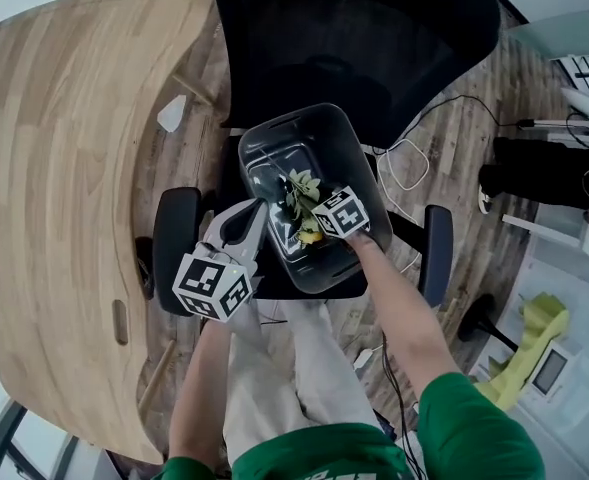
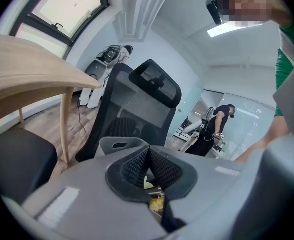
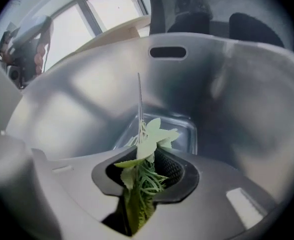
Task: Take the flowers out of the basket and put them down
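Flowers (image 3: 147,143), a small bunch with pale green leaves and thin stems, sit clamped between the jaws of the right gripper (image 3: 146,168). The jaws close on the stems and point steeply down into a grey plastic basket (image 3: 226,84). In the head view the bunch lies within the basket's walls, with a yellow bloom (image 1: 311,234) just under the gripper's marker cube (image 1: 341,211). Whether the bunch clears the bottom I cannot tell.

The basket stands on the seat of a black office chair (image 1: 374,38), between its armrests (image 1: 174,243). The left gripper (image 2: 147,156) is at the basket's near left edge and points across it toward the chair back. Its pads meet at the tips, and I cannot tell whether the basket's rim is nipped between them. Through the gap under those pads a bit of green and yellow from the bunch shows.

A pale wooden table (image 1: 64,158) curves along the left of the chair. White cables (image 1: 406,163) lie on the plank floor (image 1: 474,138) to the right. A person (image 2: 217,126) in dark clothes stands far off in the left gripper view.
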{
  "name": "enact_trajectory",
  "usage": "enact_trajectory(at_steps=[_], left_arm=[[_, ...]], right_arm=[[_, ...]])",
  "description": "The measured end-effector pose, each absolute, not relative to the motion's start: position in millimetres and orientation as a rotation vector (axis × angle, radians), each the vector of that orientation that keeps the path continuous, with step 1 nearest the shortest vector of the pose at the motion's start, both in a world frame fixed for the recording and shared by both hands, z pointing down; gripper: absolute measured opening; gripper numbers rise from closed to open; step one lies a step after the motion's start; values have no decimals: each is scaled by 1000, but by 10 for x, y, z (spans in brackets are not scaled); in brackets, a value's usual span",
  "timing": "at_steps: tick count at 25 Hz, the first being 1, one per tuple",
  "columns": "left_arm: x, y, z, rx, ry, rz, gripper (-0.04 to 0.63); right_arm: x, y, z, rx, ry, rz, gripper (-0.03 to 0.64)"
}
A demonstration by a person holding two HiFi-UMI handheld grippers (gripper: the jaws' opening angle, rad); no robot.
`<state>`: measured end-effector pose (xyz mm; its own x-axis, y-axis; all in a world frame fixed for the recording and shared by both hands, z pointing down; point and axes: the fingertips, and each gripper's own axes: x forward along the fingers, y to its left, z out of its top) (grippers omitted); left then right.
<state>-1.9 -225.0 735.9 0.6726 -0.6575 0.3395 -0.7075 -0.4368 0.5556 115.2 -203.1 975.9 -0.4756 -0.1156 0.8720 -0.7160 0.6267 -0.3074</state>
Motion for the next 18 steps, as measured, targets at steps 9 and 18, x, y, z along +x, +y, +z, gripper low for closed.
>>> enact_trajectory(at_steps=[9,18], left_arm=[[62,-2307,6849,2251,-1063,100,18],[123,-2428,6014,2326,-1105,98,18]], right_arm=[[1244,-2370,8740,897,-2135,826,109],[1389,-2638,7363,1072,-2296,759,110]])
